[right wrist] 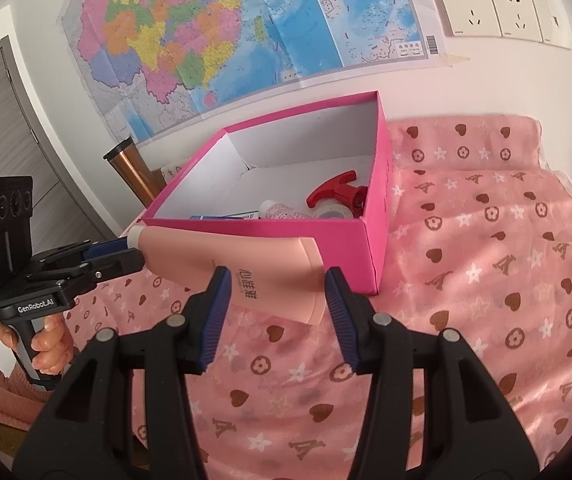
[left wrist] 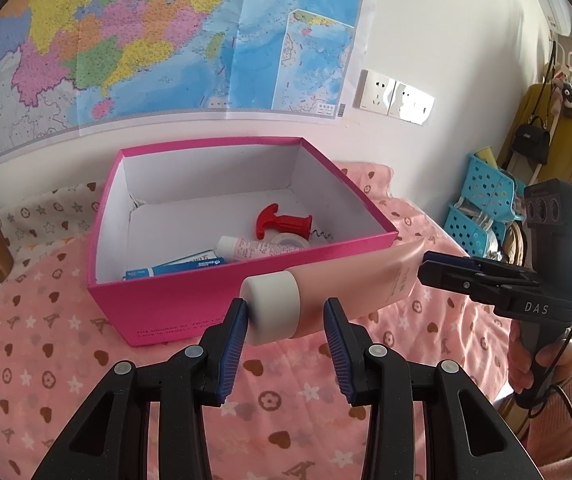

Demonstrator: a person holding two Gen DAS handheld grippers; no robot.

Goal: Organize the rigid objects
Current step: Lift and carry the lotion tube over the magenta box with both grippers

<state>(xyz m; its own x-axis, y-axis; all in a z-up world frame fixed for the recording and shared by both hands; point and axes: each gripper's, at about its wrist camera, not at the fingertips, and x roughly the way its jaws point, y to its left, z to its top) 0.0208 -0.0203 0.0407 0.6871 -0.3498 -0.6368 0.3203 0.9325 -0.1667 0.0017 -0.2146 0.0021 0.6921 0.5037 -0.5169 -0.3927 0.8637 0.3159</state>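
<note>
Pink patterned cloth [left wrist: 66, 360] covered the surface below a wall map [left wrist: 126, 40]. At 12 o'clock before the left gripper [left wrist: 286, 320], a pink tube [left wrist: 349, 292] hung beside the magenta box [left wrist: 174, 300], its white cap [left wrist: 274, 308] clamped in the left jaws, its flat end between the right gripper [right wrist: 278, 292] jaws, clamped.

Box top: the pink box [left wrist: 190, 304] is open above, nothing over it.
Box floor: far left half bare; red corkscrew [left wrist: 284, 224], small tube [left wrist: 246, 246] and blue carton [left wrist: 178, 266] crowd the near right.
In front: the pink tube [right wrist: 238, 276] spans the near wall.
Left: copper tumbler [right wrist: 134, 174] stands by the box.
Right: cloth-covered counter [right wrist: 485, 280] lies bare.
</note>
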